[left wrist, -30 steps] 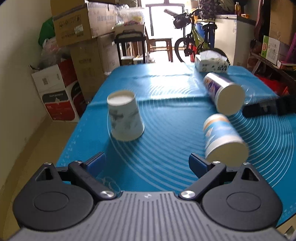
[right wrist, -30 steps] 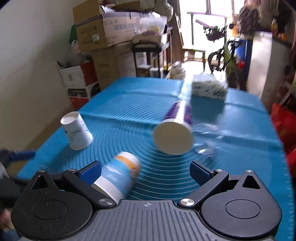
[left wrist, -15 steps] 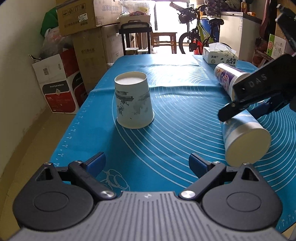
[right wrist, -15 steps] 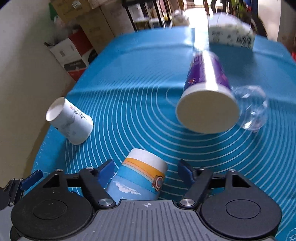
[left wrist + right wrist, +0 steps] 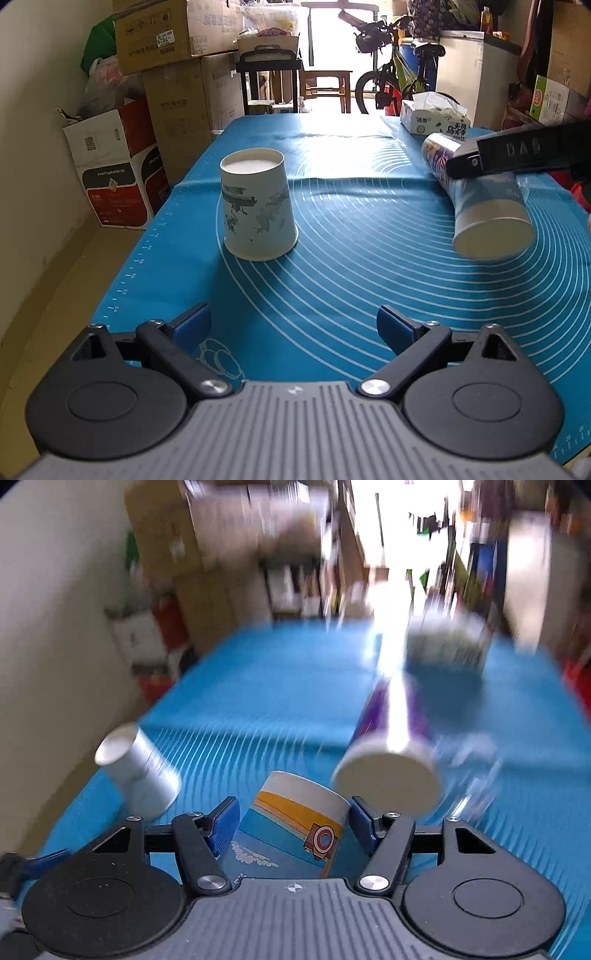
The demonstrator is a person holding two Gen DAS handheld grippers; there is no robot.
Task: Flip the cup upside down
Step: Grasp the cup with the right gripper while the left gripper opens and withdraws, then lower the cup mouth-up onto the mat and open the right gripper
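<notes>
The right gripper (image 5: 293, 821) has its 2 blue pads on the sides of the blue and orange paper cup (image 5: 295, 830), squeezing it, though that view is blurry. The left gripper (image 5: 293, 326) is wide open and holds nothing. A white paper cup (image 5: 256, 214) stands upside down on the blue mat (image 5: 351, 266).

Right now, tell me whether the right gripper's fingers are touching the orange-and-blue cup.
Touching. In the right wrist view the blue fingers press against both sides of the orange-and-blue cup, with no mat showing between pad and cup wall.
</notes>
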